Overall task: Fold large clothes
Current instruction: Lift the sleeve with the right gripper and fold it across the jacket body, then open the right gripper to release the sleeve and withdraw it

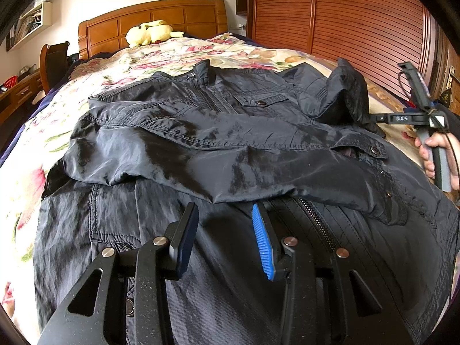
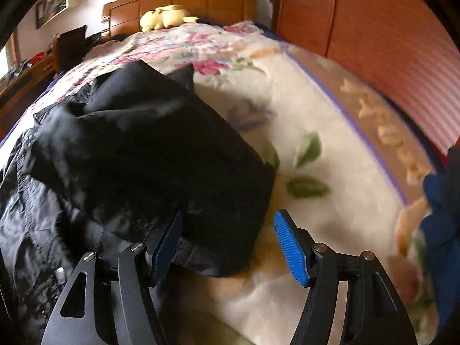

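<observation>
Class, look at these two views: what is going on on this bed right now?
A person is folding a dark jacket spread on a floral bedspread. One sleeve already lies across the front. The left tongs hover open over the jacket's lower part, gripping nothing. The right tongs are open at the jacket's right edge, with no cloth pinched.

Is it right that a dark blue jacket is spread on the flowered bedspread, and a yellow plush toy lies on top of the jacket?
Not quite. The dark blue jacket is indeed spread on the flowered bedspread, but the yellow plush toy does not lie on it. The left wrist view shows the toy far off at the wooden headboard, apart from the jacket; the right wrist view agrees.
</observation>
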`<act>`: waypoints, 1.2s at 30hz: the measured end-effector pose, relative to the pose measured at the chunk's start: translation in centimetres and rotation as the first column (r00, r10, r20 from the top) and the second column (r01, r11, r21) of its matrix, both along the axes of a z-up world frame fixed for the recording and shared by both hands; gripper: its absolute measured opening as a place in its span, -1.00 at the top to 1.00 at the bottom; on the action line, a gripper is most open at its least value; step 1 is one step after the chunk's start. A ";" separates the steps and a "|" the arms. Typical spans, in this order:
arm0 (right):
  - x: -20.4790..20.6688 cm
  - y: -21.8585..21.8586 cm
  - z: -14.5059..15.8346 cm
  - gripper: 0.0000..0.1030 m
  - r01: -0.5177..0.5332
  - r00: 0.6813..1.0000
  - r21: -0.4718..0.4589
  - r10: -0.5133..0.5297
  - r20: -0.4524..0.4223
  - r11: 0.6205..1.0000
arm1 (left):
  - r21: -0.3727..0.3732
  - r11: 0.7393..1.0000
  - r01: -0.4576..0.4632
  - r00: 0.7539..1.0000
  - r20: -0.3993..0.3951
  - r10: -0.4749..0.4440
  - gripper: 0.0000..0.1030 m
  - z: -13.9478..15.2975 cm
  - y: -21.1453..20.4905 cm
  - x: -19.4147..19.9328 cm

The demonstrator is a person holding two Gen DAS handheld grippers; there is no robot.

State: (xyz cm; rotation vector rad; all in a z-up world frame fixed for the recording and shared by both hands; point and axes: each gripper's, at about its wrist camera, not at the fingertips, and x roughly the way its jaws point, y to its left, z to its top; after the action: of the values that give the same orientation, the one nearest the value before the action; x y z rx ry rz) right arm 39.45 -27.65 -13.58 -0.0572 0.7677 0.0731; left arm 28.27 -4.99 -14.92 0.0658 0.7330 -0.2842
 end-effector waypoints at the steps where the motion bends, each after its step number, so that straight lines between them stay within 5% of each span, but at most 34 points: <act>1: 0.2 0.0 -0.4 -0.32 -0.002 1.000 0.020 0.002 -0.012 1.000 | 0.000 1.000 0.000 1.000 0.000 0.000 0.22 0.0 0.0 0.0; 20: -0.1 0.1 -2.8 -0.30 -0.023 1.000 0.036 0.023 -0.016 0.999 | 0.003 1.000 -0.002 1.000 0.003 0.002 0.22 0.0 -0.1 0.0; 23: -0.1 0.5 -2.7 -0.13 -0.042 0.998 0.028 0.043 -0.037 0.999 | 0.005 1.000 -0.002 1.000 0.012 0.002 0.22 0.1 0.0 -0.2; 30: -1.9 3.1 -0.1 0.77 -0.107 0.991 -0.079 0.100 -0.091 0.991 | -0.023 1.000 -0.015 0.999 0.045 0.016 0.22 1.2 1.0 -1.2; 36: -7.7 5.7 8.0 0.81 -0.135 0.983 -0.153 0.152 0.103 0.979 | -0.018 1.000 -0.013 0.995 0.100 0.015 0.22 2.9 2.3 -3.3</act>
State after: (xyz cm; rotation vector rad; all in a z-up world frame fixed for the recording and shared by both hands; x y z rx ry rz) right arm 31.72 -21.98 -5.61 -0.2542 0.6530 0.1499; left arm 24.96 -2.73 -11.99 0.0580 0.6307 -0.2716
